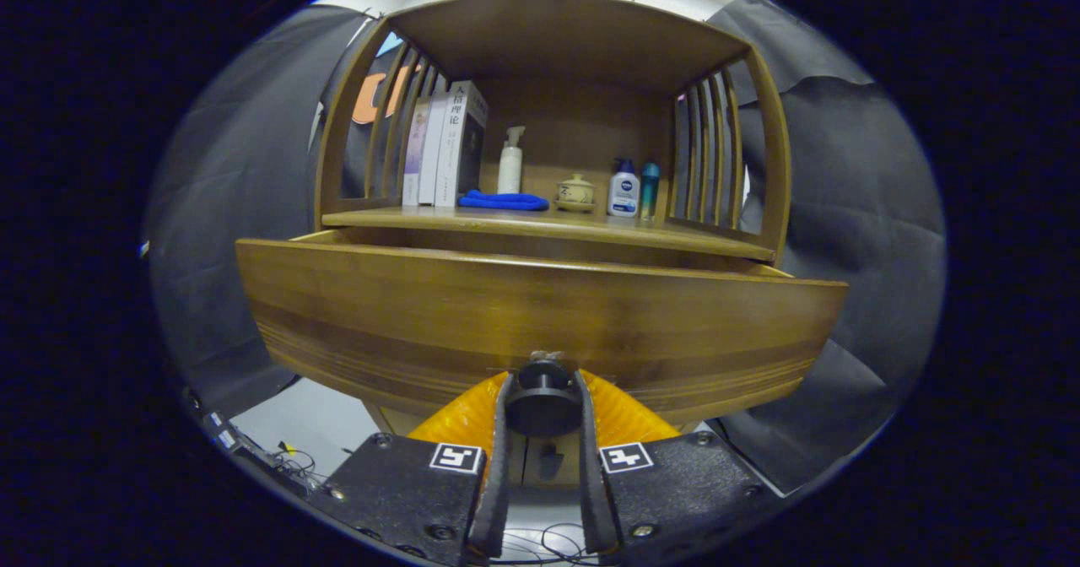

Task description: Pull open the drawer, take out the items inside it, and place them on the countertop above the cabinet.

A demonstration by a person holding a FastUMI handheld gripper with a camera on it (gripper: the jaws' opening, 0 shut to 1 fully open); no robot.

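Gripper (543, 381) clamped on drawer knob (542, 400)

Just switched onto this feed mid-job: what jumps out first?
The wooden drawer front, pulled out toward the camera, dominates, with the gripper shut on its dark round knob between the orange-backed fingers. Above, the countertop already carries books, a blue cloth and several bottles.
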